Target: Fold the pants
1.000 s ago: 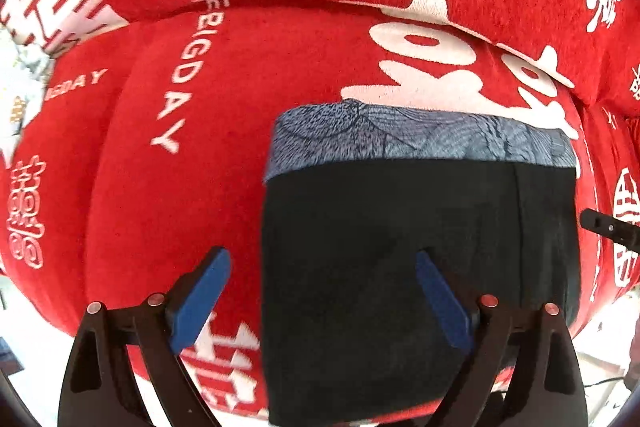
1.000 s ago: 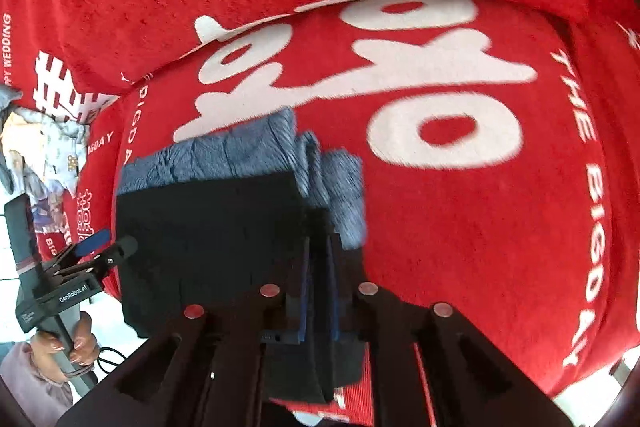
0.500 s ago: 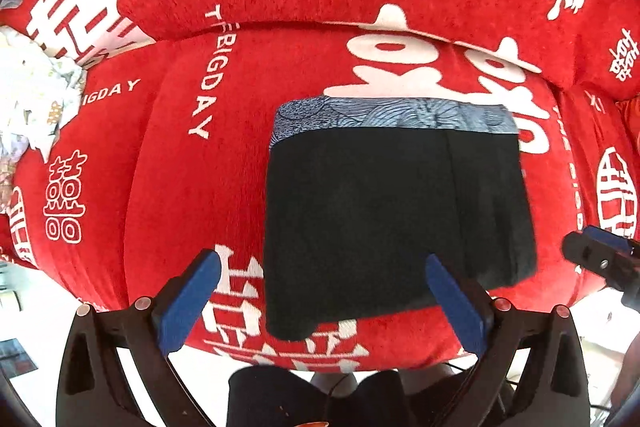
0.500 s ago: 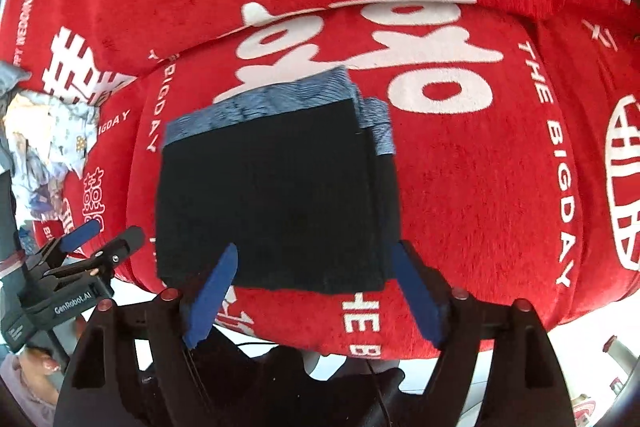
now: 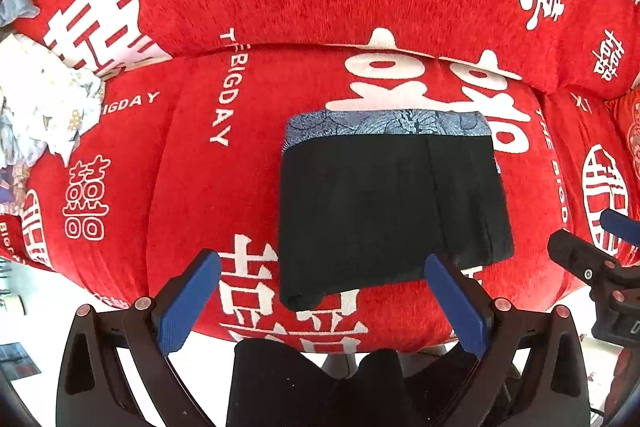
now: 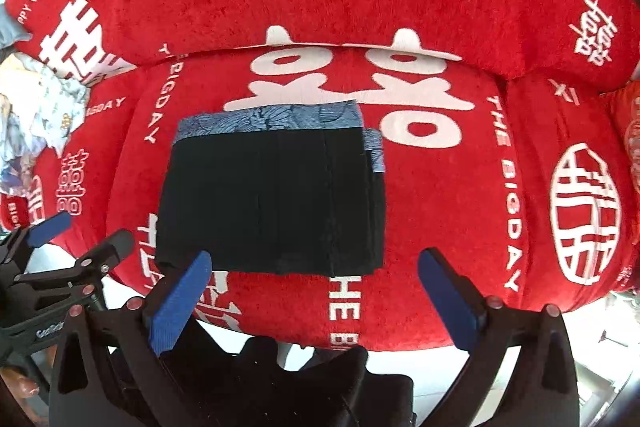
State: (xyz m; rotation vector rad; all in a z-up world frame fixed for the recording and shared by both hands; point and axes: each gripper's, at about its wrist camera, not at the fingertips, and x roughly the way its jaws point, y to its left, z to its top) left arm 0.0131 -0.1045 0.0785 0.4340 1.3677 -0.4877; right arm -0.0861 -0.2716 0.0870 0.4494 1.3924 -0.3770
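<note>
Two grippers, the left gripper (image 5: pixel 322 301) and right gripper (image 6: pixel 314 297), are hovering with fingers spread apart, gripping nothing. Folded black pants (image 5: pixel 390 211) are lying on the red sofa (image 5: pixel 192 187), toward twelve o'clock.

- Pants (image 5: pixel 392 211) lie folded into a dark rectangle on the red sofa (image 5: pixel 192 163), a blue-grey patterned band along the far edge.
- Left gripper (image 5: pixel 322 303) hangs spread wide before the sofa's front edge, clear of the pants.
- Right gripper (image 5: pixel 596 247) shows at the right edge.
- Crumpled pale cloth (image 5: pixel 44 107) sits far left.
</note>
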